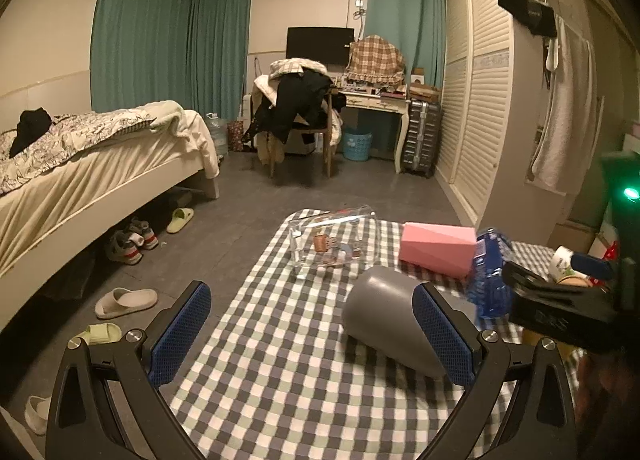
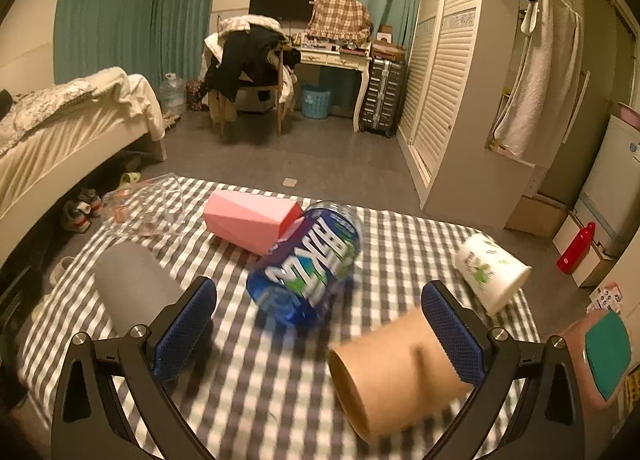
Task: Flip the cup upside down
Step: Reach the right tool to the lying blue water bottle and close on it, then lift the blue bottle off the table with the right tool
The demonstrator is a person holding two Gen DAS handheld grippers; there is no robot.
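Several cups lie on their sides on the checked tablecloth (image 1: 280,360). My left gripper (image 1: 316,336) is open; a grey cup (image 1: 380,320) lies just inside its right finger (image 1: 444,340), and nothing is held. Beyond it lie a clear glass cup (image 1: 332,240), a pink faceted cup (image 1: 436,248) and a blue printed cup (image 1: 490,276). My right gripper (image 2: 320,334) is open too. A brown paper cup (image 2: 396,372) lies against the inside of its right finger (image 2: 452,336). The blue cup (image 2: 312,264), pink cup (image 2: 248,219), grey cup (image 2: 132,288) and a white printed cup (image 2: 492,272) lie ahead.
The table's left edge drops to a floor with slippers (image 1: 124,302) and shoes (image 1: 128,244) beside a bed (image 1: 80,163). A louvred wardrobe (image 2: 444,91) stands on the right, a red bottle (image 2: 576,248) on the floor beyond the table's right edge. The right gripper's body (image 1: 560,300) shows at the left view's right side.
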